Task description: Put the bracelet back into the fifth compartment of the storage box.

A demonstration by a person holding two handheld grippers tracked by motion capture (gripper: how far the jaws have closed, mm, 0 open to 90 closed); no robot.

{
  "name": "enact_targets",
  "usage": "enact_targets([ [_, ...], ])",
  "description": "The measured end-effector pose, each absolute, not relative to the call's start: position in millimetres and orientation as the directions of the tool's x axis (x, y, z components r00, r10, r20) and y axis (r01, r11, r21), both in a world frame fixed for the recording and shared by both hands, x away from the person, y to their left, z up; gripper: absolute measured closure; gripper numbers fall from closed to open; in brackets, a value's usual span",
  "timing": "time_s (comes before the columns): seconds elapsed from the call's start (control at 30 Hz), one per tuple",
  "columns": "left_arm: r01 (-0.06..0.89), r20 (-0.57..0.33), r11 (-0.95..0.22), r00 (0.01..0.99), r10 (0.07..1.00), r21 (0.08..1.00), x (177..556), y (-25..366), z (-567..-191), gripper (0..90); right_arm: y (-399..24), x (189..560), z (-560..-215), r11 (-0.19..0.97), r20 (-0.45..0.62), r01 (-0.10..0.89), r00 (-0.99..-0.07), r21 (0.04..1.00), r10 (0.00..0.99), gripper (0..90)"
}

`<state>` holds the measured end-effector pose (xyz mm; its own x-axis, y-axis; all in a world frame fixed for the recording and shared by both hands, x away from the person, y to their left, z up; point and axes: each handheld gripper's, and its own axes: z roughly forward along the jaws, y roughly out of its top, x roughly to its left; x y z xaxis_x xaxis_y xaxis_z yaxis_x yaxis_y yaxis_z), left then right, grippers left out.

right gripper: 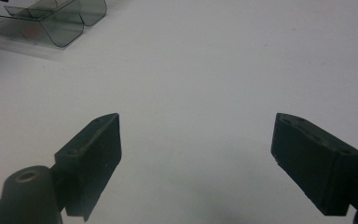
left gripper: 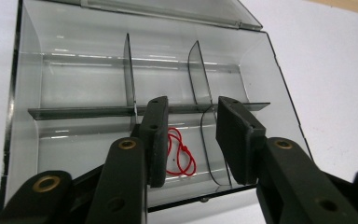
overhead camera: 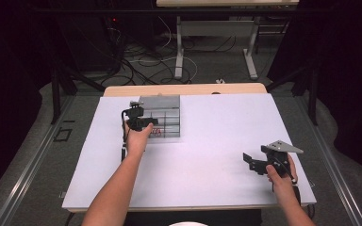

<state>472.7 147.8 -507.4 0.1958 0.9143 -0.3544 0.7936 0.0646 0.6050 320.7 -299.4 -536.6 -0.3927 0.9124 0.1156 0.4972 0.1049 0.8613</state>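
Red string (left gripper: 181, 154) loose on the compartment box (left gripper: 28, 140) floor between the left gripper (left gripper: 191, 135)'s parted jaws, untouched.

On the white tabletop (overhead camera: 207, 141), a clear compartment box (overhead camera: 162, 117) sits at ten o'clock. The left gripper (overhead camera: 143, 123) hovers over its near-left part, above something red. The right gripper (overhead camera: 252, 162) rests at four o'clock, well apart.

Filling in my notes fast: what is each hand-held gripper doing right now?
Left hand-held gripper: open above the red string in the clear box, holding nothing.
Right hand-held gripper: wide open, empty.
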Motion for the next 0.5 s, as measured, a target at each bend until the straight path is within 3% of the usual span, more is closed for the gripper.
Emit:
enact_targets([
  [0.5,0.773,-0.364,0.067,0.219,0.905,0.63,465.7,149.8,-499.9,53.4,-300.4,321.8,-538.3,0.097,0.122,0.506,-0.382,0.857,0.916,15.5],
])
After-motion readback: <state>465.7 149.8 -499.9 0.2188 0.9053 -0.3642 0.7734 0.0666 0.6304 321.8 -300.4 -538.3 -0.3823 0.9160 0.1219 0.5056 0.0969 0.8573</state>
